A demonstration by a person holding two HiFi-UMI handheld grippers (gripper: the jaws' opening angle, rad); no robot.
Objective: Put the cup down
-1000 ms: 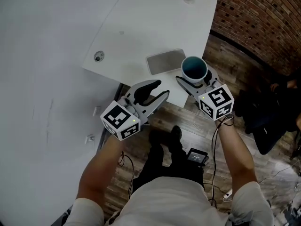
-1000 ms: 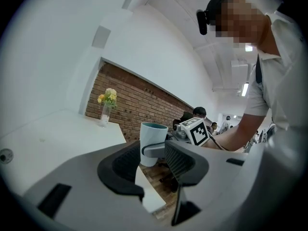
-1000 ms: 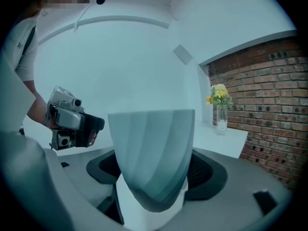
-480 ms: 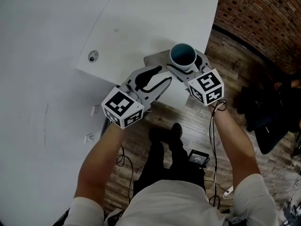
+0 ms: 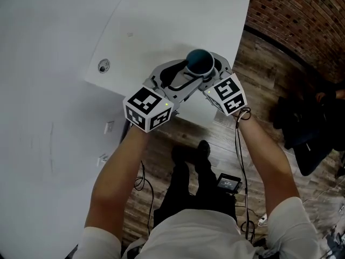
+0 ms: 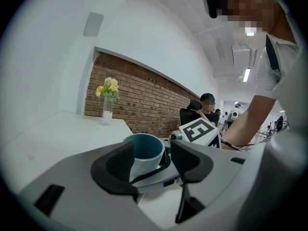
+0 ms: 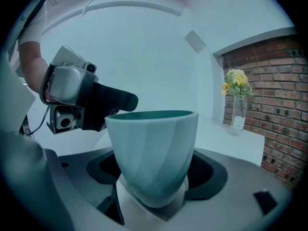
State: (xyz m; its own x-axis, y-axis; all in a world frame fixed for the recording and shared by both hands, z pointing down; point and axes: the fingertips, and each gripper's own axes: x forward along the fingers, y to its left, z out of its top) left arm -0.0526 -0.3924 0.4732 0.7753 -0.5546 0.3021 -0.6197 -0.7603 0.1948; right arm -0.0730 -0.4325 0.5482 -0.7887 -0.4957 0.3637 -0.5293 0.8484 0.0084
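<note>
A teal cup [image 5: 199, 61] is upright in my right gripper [image 5: 208, 65], whose jaws are shut on its lower part, over the white desk [image 5: 161, 20]. In the right gripper view the cup [image 7: 153, 148] fills the middle, with a pad on each side of its base. My left gripper [image 5: 181, 75] sits close at the cup's left. Its jaws have just been opening and now stand open. In the left gripper view the cup [image 6: 145, 151] shows past the tips of that gripper [image 6: 151, 160], and neither pad presses on it.
A glass vase of yellow flowers [image 6: 108, 103] stands at the desk's far end by a brick wall [image 6: 144, 107]. A round grommet [image 5: 102, 66] is set in the desk at the left. The desk's near edge [image 5: 188, 120] gives onto wooden floor. People sit far behind.
Both grippers have moved up the picture from the desk's edge to over the desk, the cup going with the right one. The left jaws have spread wider and closed in on the cup.
</note>
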